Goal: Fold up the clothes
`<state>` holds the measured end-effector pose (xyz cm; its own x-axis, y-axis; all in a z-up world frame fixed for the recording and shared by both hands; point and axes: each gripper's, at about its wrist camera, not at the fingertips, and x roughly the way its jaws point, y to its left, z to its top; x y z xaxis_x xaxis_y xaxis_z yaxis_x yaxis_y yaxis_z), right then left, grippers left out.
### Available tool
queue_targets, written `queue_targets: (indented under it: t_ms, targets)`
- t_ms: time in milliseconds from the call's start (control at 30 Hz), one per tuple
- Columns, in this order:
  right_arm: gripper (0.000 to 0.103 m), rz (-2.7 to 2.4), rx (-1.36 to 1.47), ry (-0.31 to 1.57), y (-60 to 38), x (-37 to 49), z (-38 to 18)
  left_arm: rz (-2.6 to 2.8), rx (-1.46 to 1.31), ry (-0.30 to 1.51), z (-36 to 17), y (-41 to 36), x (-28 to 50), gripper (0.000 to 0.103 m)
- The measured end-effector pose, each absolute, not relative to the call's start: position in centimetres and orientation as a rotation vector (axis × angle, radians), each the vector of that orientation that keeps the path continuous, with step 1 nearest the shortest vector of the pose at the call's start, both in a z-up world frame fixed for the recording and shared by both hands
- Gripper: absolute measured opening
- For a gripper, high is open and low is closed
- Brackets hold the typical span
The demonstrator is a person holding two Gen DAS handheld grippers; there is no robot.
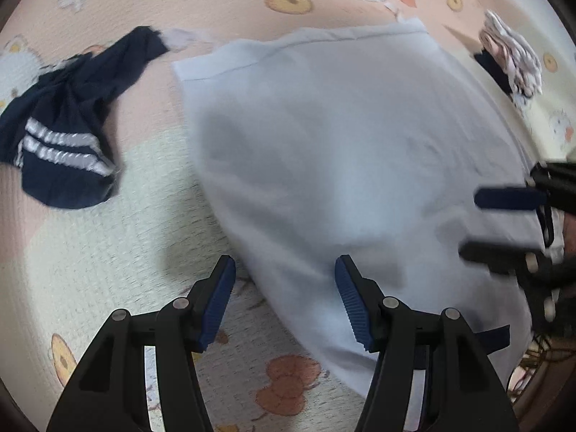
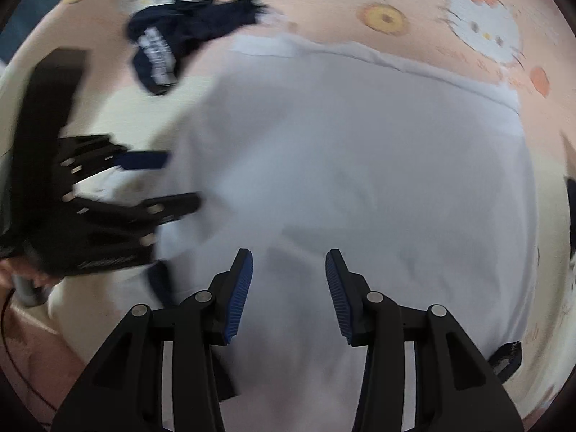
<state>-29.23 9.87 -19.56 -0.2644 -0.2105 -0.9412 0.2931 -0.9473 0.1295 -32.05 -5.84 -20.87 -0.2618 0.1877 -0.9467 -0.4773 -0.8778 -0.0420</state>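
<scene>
Both jaws gape empty, left gripper (image 1: 284,302) and right gripper (image 2: 289,289) above white garment (image 1: 342,165).

No text, label, brand or number can be read; the white marks on the dark garment (image 2: 158,54) are too blurred to tell.

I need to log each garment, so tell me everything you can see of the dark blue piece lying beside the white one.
The navy garment lies crumpled on the cartoon-cat bedsheet, just off the far left corner of the white garment. It looks like soft knit fabric, bunched and twisted, with two white stripes across its near end. A narrow part stretches toward the white hem; whether they touch is too blurred to tell. Neither gripper touches it.
</scene>
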Motion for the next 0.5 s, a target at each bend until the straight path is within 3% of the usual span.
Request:
queue_targets:
  t_ms: [267, 500]
  targets:
    - [0.044, -2.262, 1.706, 0.027, 9.5, -29.1, -20.5, 2.263, -1.580, 0.369, -20.3, -8.0, -30.4, 0.060]
    - [0.046, -2.247, 1.780, 0.080, 9.5, -29.8, -22.7, 2.266, -1.612, 0.401, -20.8, -6.7, -29.3, 0.061]
